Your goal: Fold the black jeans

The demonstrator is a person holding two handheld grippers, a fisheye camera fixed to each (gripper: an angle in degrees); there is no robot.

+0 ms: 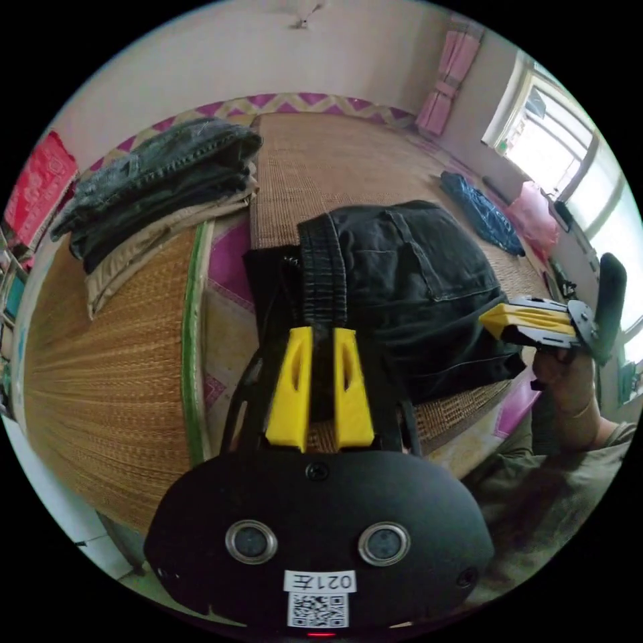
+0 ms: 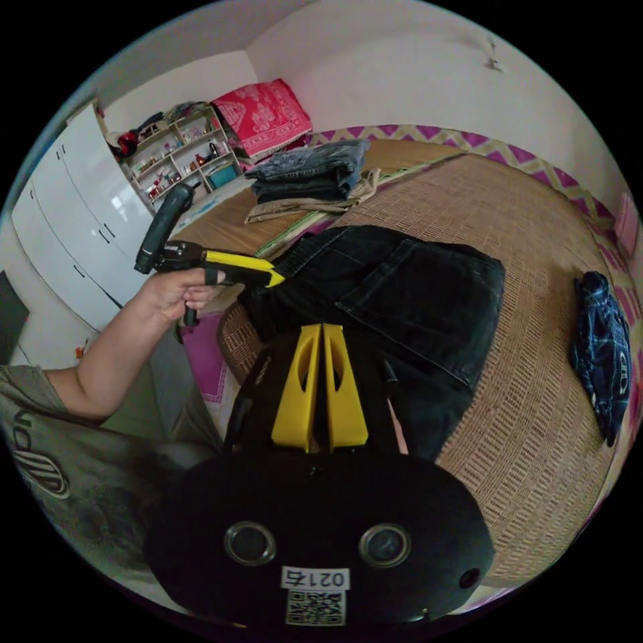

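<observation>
The black jeans lie folded into a thick bundle on the woven mat that covers the bed, at the mat's near edge by the person.

In the left gripper view, the left tongs are clamped on the jeans' ribbed waistband, a strip of black cloth running between the two yellow jaws. On the jeans' other side the right tongs meet the bundle's edge, held in the person's hand; their jaws lie together, and cloth seems pinched at the tips, though the contact is hard to make out there.

In the right gripper view, the right tongs have their jaws pressed close together over the jeans' near fold, black cloth beneath and around them. The left tongs bite the jeans' far corner.

Beyond the jeans, toward the wall, sits a stack of folded clothes, dark denim on top and tan beneath. A crumpled blue garment lies on the mat well apart from the jeans, on the side away from the stack.
</observation>
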